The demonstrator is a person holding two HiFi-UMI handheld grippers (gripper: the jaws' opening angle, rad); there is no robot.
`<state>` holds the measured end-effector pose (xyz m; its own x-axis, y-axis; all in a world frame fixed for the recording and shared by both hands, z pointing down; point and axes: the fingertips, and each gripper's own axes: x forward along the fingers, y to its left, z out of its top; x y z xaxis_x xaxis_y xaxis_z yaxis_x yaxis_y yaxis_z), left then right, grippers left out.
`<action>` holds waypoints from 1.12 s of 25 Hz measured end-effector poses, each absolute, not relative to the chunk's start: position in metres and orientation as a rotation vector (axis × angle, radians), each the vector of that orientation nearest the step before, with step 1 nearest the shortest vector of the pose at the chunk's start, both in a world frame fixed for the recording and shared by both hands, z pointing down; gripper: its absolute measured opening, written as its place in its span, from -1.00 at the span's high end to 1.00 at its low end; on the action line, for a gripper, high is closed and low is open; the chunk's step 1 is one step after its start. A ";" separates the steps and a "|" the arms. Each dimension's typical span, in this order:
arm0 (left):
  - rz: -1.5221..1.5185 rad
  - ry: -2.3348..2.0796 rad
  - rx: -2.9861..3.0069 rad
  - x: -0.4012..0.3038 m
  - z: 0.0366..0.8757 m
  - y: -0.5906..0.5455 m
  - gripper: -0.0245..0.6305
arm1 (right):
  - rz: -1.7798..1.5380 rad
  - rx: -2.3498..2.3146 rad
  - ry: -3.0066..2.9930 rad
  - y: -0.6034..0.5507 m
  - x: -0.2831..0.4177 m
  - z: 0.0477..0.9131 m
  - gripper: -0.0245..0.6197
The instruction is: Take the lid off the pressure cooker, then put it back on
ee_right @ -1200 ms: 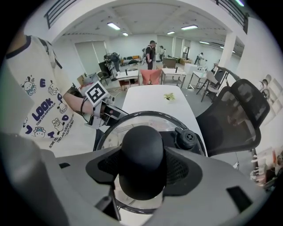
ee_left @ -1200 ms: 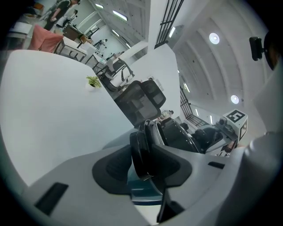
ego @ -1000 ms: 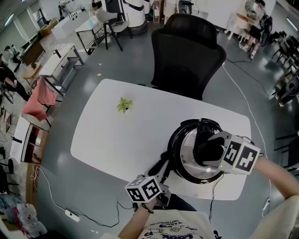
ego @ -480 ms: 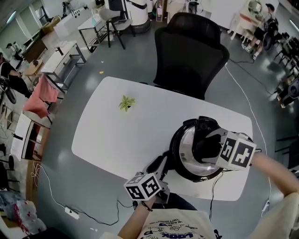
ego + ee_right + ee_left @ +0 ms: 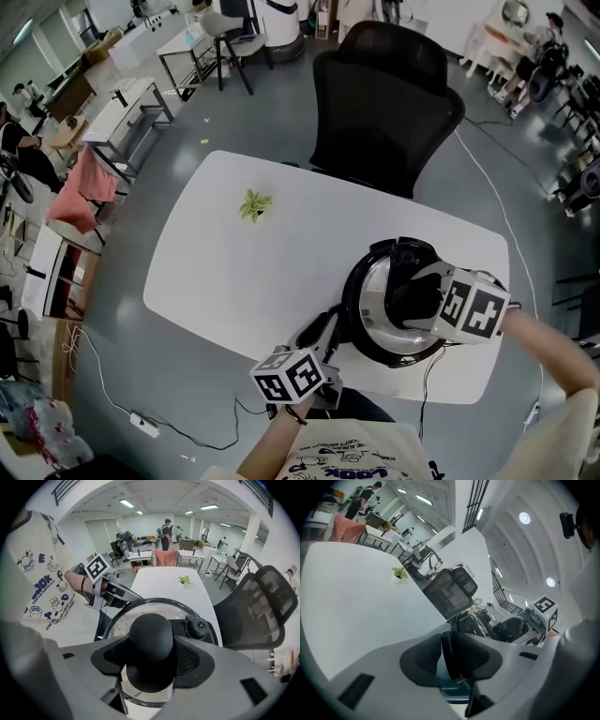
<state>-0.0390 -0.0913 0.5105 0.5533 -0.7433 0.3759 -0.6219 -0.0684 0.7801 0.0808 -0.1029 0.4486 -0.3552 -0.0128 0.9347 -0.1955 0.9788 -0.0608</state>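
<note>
- Closest to the person, the left gripper [image 5: 324,337] comes in low from the table edge. Its jaws have just been closing, and the pads now look snug on the cooker's black side handle [image 5: 455,654]. My guess is that's there to brace the pot so it can't spin or slide.
- Next up, the pressure cooker [image 5: 361,323] sits on the near right part of the white table [image 5: 234,272], with the lid [image 5: 123,620] on it and looking flat on the rim.
- The right gripper [image 5: 415,302] points steeply down over the middle of the lid. Its jaws are spread wide but clamped on the round black knob [image 5: 151,639], one pad on each side. That looks like the sensible spot to lift or twist from. The small valve [image 5: 198,627] just beside it is left alone.
- Farther out there's a little green plant [image 5: 253,204], well apart from the cooker.
- Past the table's far edge is a black office chair [image 5: 384,103].
</note>
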 end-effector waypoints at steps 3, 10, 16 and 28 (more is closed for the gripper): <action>-0.158 -1.137 1.756 -0.041 0.510 -0.092 0.54 | 0.191 0.149 -1.940 -0.103 0.078 0.448 0.01; -0.155 -1.138 1.756 -0.039 0.511 -0.092 0.54 | 0.198 0.141 -1.948 -0.102 0.079 0.449 0.01; -0.148 -1.148 1.756 -0.039 0.513 -0.092 0.54 | 0.206 0.128 -1.929 -0.102 0.080 0.451 0.01; -0.135 -1.153 1.765 -0.040 0.513 -0.093 0.54 | 0.195 0.103 -1.893 -0.103 0.080 0.452 0.01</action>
